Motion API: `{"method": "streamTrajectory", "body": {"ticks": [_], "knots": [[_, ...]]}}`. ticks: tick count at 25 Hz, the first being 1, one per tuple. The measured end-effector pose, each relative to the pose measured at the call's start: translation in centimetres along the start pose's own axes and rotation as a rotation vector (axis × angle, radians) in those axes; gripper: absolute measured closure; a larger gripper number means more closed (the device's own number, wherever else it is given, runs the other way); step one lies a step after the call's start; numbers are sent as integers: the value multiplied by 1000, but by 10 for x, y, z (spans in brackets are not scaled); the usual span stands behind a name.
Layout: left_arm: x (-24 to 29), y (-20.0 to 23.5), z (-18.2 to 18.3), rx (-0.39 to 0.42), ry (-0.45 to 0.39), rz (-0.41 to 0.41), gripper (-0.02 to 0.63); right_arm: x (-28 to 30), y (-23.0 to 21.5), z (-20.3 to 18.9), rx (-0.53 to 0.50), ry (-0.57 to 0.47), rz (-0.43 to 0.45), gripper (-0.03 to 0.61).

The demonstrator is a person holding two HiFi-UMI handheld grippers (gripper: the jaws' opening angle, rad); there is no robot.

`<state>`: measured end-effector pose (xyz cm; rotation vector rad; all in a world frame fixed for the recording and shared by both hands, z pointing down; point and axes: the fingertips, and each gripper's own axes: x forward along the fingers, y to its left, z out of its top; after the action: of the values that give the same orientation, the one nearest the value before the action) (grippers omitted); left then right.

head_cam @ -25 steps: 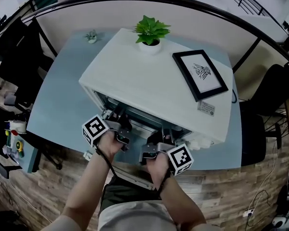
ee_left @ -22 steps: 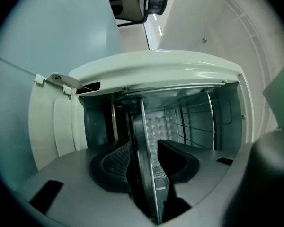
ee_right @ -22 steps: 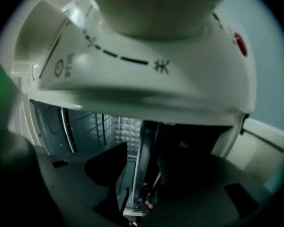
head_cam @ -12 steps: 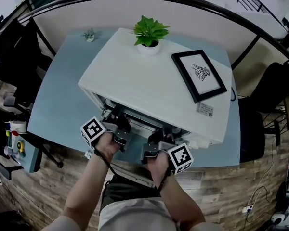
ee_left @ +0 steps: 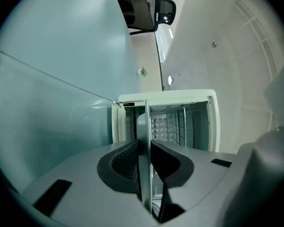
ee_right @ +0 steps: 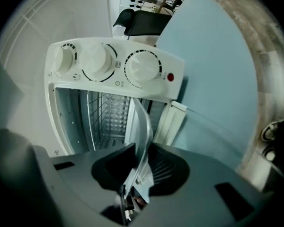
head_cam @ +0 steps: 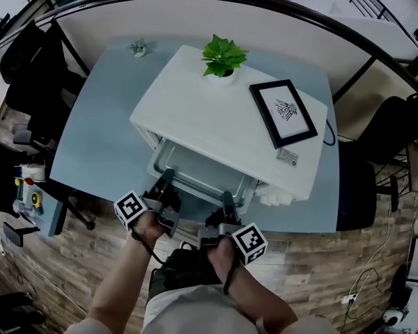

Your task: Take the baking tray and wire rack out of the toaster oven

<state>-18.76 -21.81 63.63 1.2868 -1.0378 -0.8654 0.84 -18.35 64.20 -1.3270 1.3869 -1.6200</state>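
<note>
The white toaster oven (head_cam: pixel 223 127) stands open on the blue table (head_cam: pixel 101 138). A grey baking tray (head_cam: pixel 195 171) sticks partway out of its mouth. My left gripper (head_cam: pixel 166 181) clamps the tray's front rim near its left corner, jaws still closing, and the rim (ee_left: pixel 143 126) runs edge-on between the pads. My right gripper (head_cam: pixel 226 200) is shut on the same rim near the right corner, the tray edge (ee_right: pixel 142 122) pinched between its pads. The wire rack (ee_left: pixel 180 124) sits inside the oven cavity, also seen as rack bars (ee_right: pixel 102 112).
A potted plant (head_cam: pixel 221 56) and a framed picture (head_cam: pixel 284 110) rest on top of the oven. Three control knobs (ee_right: pixel 142 67) line its panel. A tiny plant (head_cam: pixel 138 47) sits at the table's far edge. Dark chairs (head_cam: pixel 35 75) stand at the left and right.
Both grippers closed on the tray's front rim at the oven mouth, then drew back toward the person. The tray has slid partway out of the oven.
</note>
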Motion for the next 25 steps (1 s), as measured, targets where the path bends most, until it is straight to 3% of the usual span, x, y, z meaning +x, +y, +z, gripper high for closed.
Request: {"method": "streamTrajectory", "body": {"ticks": [7,18,25], "knots": [[-47,0,-5,6,-10,71,538,-39,-3,-25,30,80,-104,495],[-115,-30,-20,-5,-85,89,531,-96,13,-47,52,185,-179,495],[-157,-40,-46,22,-17,104,532,-135,22,-50,3,277,-206,506]]}}
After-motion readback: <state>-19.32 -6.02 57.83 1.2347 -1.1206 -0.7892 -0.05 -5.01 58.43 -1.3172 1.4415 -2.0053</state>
